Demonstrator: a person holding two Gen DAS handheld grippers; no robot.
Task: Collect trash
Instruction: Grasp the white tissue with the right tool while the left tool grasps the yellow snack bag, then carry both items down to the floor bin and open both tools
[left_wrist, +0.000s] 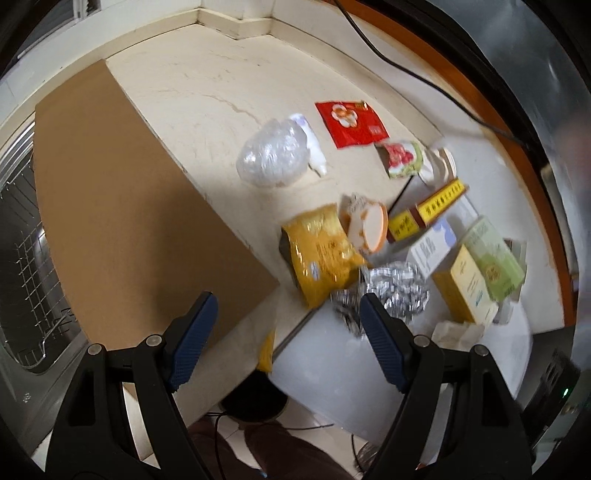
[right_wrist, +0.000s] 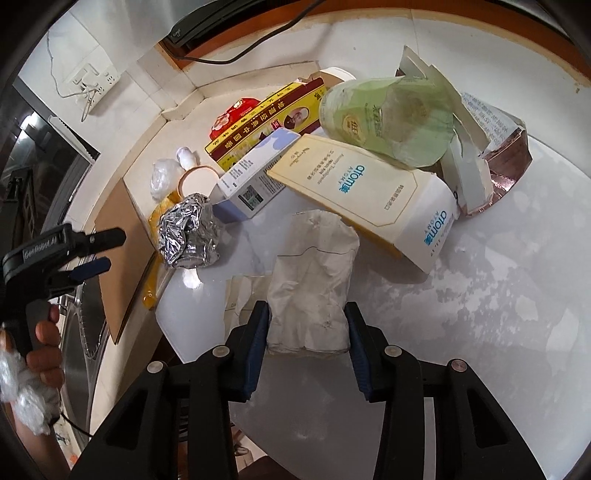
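My right gripper (right_wrist: 307, 332) is shut on a crumpled white paper packet (right_wrist: 314, 266) that lies on the white board (right_wrist: 480, 295); both blue pads press its near end. Behind it lies a pile of trash: a cream box (right_wrist: 369, 192), a green pack (right_wrist: 388, 118), a red and yellow box (right_wrist: 266, 122) and a blue and white box (right_wrist: 255, 177). My left gripper (left_wrist: 288, 299) stands open above the counter edge with nothing between its pads. A foil ball (left_wrist: 391, 291) and a yellow snack bag (left_wrist: 321, 254) lie just beyond its right finger. The right wrist view shows the left gripper (right_wrist: 114, 248) at far left.
A brown cardboard sheet (left_wrist: 129, 221) covers the counter's left part. Further back lie a clear plastic wad (left_wrist: 273, 155), a red packet (left_wrist: 351, 123) and an orange-rimmed lid (left_wrist: 369, 229). A wire rack (left_wrist: 22, 258) stands at left. A black cable (left_wrist: 406, 70) crosses the back.
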